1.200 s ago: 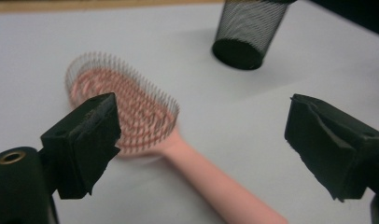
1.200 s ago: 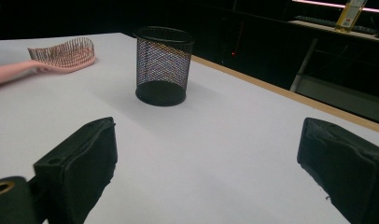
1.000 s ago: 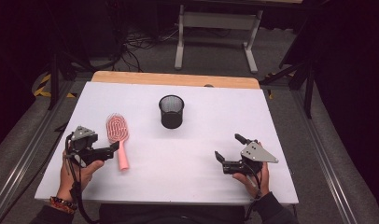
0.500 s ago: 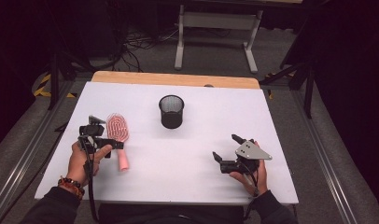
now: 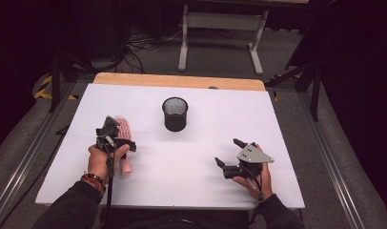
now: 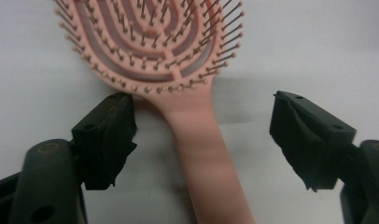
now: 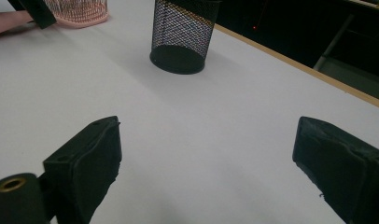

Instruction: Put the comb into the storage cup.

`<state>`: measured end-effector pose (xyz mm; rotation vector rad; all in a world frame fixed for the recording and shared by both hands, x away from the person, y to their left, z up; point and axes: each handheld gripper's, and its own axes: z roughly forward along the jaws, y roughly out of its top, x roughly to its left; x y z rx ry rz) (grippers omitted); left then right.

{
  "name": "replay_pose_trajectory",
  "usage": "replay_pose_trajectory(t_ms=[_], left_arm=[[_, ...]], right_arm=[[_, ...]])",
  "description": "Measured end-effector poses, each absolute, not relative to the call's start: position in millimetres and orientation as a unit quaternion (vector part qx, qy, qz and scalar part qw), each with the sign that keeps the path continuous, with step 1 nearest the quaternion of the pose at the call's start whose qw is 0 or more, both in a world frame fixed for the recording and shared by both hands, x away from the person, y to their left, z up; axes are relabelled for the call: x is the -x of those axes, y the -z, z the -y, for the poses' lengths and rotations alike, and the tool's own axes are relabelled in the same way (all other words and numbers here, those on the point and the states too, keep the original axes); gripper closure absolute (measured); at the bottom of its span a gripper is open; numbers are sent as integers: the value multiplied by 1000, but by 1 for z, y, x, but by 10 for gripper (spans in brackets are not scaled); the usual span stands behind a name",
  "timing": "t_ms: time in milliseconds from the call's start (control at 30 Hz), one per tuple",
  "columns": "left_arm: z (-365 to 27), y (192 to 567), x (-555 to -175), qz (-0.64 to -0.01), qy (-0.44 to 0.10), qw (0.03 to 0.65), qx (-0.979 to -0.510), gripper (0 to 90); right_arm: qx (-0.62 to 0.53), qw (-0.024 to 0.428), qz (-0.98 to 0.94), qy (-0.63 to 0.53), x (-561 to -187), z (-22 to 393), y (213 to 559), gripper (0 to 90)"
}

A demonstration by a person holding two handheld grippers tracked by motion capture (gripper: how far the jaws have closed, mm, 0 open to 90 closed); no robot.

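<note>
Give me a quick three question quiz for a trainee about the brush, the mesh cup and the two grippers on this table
1. True or false: the left gripper has shut on the pink hairbrush.
2. What stands upright near the table's middle? A) black mesh cup B) glass jar
3. Fill in: the right gripper fingers are ____.

Key: 1 false, its fingers straddle the handle, open. 2 A. 3 open, over bare white table.
</note>
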<state>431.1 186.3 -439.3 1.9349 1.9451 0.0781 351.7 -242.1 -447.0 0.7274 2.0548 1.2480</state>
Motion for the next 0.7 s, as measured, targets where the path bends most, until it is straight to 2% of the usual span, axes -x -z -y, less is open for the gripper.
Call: replay_pose_trajectory(t_ms=[67,100,133,233,467,700], left_arm=[[-181,439,-431,-690,-43,179,-700,295],[-180,439,-431,-691,-53,171,-700,295],[-183,437,-431,-696,-57,166,-696,412],[-193,436,-435,-698,-39,179,-692,506],[-202,438,-439,-678,-44,199,-706,634],[-209,441,-440,-664,-43,223,-713,659]], right_arm=[[-277,308,-779,-471,-353,242,447,91],[-278,306,-779,-471,-353,242,448,93],[-277,308,-782,-467,-353,241,448,100],[-265,312,-786,-463,-352,239,448,107],[-258,304,-795,-457,-351,236,450,121],[-255,301,-798,-456,-351,236,450,127]])
